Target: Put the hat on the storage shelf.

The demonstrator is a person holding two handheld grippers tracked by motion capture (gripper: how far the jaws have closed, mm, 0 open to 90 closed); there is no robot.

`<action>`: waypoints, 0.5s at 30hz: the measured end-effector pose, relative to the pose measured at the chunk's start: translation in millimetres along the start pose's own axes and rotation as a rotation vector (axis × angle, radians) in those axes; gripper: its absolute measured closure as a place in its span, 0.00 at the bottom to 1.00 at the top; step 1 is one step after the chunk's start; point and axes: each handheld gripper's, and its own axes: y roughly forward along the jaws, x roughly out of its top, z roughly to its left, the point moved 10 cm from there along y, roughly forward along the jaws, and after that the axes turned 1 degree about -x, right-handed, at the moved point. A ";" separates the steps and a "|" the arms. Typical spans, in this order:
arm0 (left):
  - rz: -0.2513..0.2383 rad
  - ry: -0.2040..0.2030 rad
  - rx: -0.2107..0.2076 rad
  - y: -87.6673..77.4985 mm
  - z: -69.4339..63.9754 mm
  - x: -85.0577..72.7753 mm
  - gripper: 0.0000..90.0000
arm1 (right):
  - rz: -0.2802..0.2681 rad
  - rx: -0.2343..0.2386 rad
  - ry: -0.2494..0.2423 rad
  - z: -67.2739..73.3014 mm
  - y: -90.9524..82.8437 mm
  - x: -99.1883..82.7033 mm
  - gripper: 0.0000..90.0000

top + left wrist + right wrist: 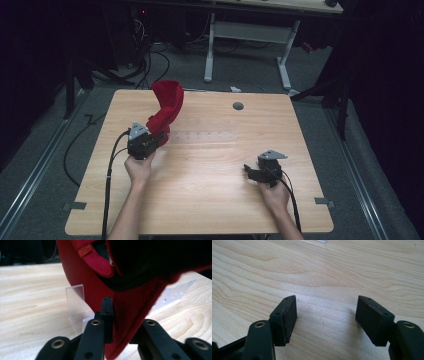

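A red cap [167, 107] stands upright at the table's back left, its crown up and its brim down. My left gripper [161, 136] is at its lower edge. In the left gripper view the brim [130, 315] runs between the jaws, with the left pad [107, 312] against the fabric and the right pad hidden behind it. A clear plastic stand [75, 302] sits just behind the cap, and its flat base [205, 136] stretches right across the table. My right gripper [252, 172] rests low over bare wood at the front right, its jaws [325, 315] open with nothing between them.
The wooden table [210, 200] has a round grey grommet [238, 106] near its back edge. Black cables [107, 190] trail off the front left edge to the floor. A white desk frame [210, 50] stands beyond the table.
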 end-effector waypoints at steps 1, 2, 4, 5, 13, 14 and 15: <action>0.002 -0.003 0.006 -1.1 0.9 -0.4 0.86 | 0.001 0.000 0.000 0.1 -0.1 -0.1 0.37; 0.007 -0.009 0.014 -1.9 1.8 -0.7 0.83 | 0.000 0.001 -0.001 0.1 0.0 -0.1 0.37; 0.009 -0.009 0.029 -4.7 3.5 0.4 0.73 | 0.000 0.001 -0.001 0.1 0.0 -0.1 0.37; 0.015 -0.016 0.032 -6.2 3.5 0.7 0.68 | 0.000 0.002 -0.002 0.2 0.0 -0.1 0.37; 0.075 0.052 0.090 -16.1 7.0 -6.5 0.40 | 0.000 0.002 -0.002 0.1 0.0 -0.1 0.37; 0.070 0.068 0.092 -18.8 6.5 -7.6 0.39 | 0.000 0.002 -0.002 0.1 0.0 -0.1 0.37; 0.069 0.078 0.092 -20.9 6.1 -8.4 0.41 | 0.000 0.002 -0.002 0.1 0.0 -0.1 0.37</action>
